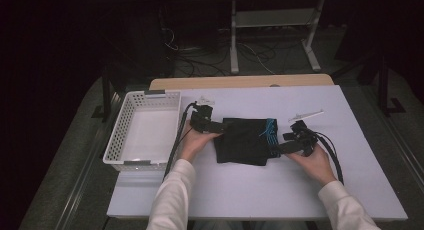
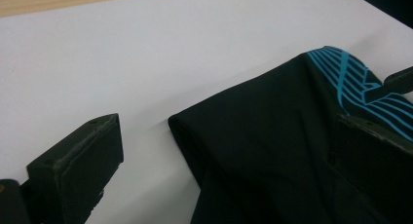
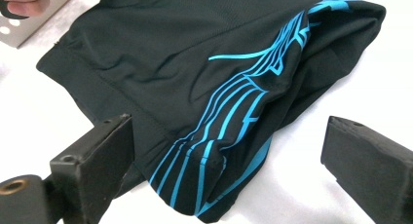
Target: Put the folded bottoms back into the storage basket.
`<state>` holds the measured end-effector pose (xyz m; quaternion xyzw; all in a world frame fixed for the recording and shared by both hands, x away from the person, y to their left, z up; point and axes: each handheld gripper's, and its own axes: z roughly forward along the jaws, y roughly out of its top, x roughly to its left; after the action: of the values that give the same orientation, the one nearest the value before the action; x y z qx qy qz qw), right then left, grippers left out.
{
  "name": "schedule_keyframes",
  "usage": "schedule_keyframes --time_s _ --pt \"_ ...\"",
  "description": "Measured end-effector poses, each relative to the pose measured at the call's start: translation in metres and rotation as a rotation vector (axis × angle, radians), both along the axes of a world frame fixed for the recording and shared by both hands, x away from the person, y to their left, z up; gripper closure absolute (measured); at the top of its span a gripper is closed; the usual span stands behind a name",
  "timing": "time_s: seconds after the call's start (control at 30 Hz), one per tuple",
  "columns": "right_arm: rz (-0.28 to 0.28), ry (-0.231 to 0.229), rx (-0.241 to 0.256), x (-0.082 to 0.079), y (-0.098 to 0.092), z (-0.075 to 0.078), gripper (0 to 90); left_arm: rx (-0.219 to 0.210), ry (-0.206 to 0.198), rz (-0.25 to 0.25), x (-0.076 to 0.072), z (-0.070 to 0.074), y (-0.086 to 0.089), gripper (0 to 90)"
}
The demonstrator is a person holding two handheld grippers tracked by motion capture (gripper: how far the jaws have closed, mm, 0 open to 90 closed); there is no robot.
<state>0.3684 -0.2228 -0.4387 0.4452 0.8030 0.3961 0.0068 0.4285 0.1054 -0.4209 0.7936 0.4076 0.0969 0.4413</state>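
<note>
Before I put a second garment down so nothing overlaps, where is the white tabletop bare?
Bare room: the near strip of the table between the sleeves, and the far right corner beyond the right claw. Crowded: the middle, where the folded black garment lies between both claws, and the left, taken by the white basket.

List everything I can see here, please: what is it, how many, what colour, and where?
garment: one, black with blue stripes along one edge, folded, middle of the table
basket: one, white, slotted walls, left end of the table
table cover: one, pale lilac-white, over a wooden top
metal stand: one, light grey, on the floor behind the table
cables: several, on the dark floor behind
left tongs: one pair, black, open, at the garment's left edge
right tongs: one pair, black, open, at the striped edge
sleeves: two, white, from the bottom
</note>
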Motion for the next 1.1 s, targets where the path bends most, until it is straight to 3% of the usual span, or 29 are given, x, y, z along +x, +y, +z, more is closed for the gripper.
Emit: schedule_keyframes --time_s 0.2,0.33,0.77,1.1 --pt "-0.014 0.023 0.001 0.003 -0.001 -0.002 9.5 -0.010 0.028 0.010 0.007 -0.010 0.002 0.0" --pt "-0.009 0.036 0.016 0.005 -0.002 -0.003 13.1 0.005 0.056 0.008 0.011 -0.016 0.003 0.0" --pt "-0.007 0.092 0.035 0.009 -0.004 -0.007 20.8 0.020 0.119 -0.031 0.015 -0.025 -0.005 0.4" --pt "-0.003 0.134 0.071 0.012 -0.006 -0.009 28.8 0.030 0.140 -0.047 0.016 -0.030 -0.007 11.9"
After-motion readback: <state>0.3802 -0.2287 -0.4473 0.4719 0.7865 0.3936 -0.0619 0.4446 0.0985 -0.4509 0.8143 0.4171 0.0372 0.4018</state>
